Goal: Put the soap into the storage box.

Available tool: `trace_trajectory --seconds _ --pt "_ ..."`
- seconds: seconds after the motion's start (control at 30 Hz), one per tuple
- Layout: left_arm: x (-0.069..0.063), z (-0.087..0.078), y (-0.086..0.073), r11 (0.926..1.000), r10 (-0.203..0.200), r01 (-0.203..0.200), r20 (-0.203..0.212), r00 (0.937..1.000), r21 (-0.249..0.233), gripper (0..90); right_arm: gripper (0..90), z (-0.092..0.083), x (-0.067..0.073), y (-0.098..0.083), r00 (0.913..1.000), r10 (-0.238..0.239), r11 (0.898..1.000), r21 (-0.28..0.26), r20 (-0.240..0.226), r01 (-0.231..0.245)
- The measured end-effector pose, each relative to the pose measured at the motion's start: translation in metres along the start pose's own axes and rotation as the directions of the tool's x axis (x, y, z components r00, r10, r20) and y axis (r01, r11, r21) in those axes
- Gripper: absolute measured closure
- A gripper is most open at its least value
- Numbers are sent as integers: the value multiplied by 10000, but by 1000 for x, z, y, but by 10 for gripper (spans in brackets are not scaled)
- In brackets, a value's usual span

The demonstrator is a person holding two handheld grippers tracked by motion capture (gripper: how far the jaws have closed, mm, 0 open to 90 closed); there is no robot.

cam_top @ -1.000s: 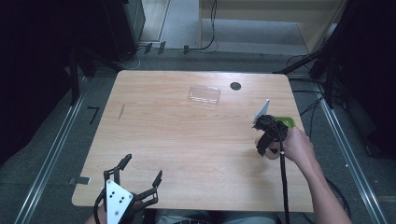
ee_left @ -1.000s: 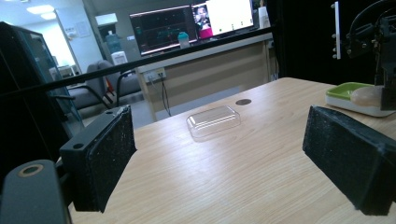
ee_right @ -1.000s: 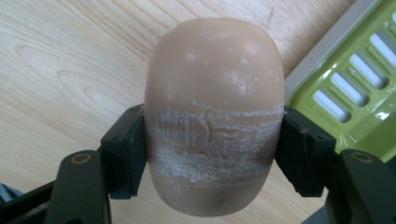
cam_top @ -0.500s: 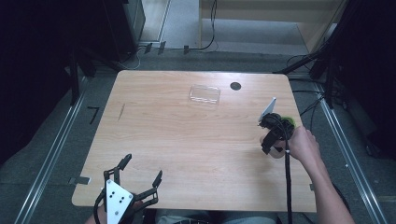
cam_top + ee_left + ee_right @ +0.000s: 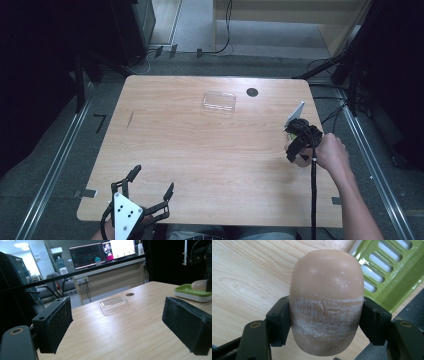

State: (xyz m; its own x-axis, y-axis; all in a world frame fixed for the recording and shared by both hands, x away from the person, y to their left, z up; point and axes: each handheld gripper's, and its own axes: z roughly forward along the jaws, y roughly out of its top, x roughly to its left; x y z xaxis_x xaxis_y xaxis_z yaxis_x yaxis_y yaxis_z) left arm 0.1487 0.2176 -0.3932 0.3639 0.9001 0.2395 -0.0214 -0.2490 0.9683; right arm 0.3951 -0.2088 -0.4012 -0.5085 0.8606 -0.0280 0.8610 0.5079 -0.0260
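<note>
A tan oval soap bar point(image 5: 325, 302) is clamped across its middle in my right gripper point(image 5: 325, 322), whose pads press on both of its sides. Just beyond it lies a green slotted soap dish point(image 5: 392, 272). In the high view the right gripper point(image 5: 298, 145) hangs at the table's right edge with the soap point(image 5: 301, 159) under it. The left gripper view shows the soap point(image 5: 199, 285) over the white-and-green dish point(image 5: 192, 292). My left gripper point(image 5: 152, 181) stands open at the front left, nothing between its pads point(image 5: 56, 322).
A clear plastic lid point(image 5: 219, 100) lies on the wooden table point(image 5: 200, 150) toward the far middle, with a small black round hole point(image 5: 252, 92) to its right. Cables and metal rails run along the floor around the table.
My right gripper has drifted a little to the right with the soap and now covers the green dish in the high view. The left gripper has not moved.
</note>
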Motion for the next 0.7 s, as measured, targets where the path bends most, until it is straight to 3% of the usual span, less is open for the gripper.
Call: trace_trajectory --seconds 0.7 --pt "0 0 0 10000 21 -21 15 10000 8 99 337 -1 -24 -4 9972 744 9971 -183 -19 -744"
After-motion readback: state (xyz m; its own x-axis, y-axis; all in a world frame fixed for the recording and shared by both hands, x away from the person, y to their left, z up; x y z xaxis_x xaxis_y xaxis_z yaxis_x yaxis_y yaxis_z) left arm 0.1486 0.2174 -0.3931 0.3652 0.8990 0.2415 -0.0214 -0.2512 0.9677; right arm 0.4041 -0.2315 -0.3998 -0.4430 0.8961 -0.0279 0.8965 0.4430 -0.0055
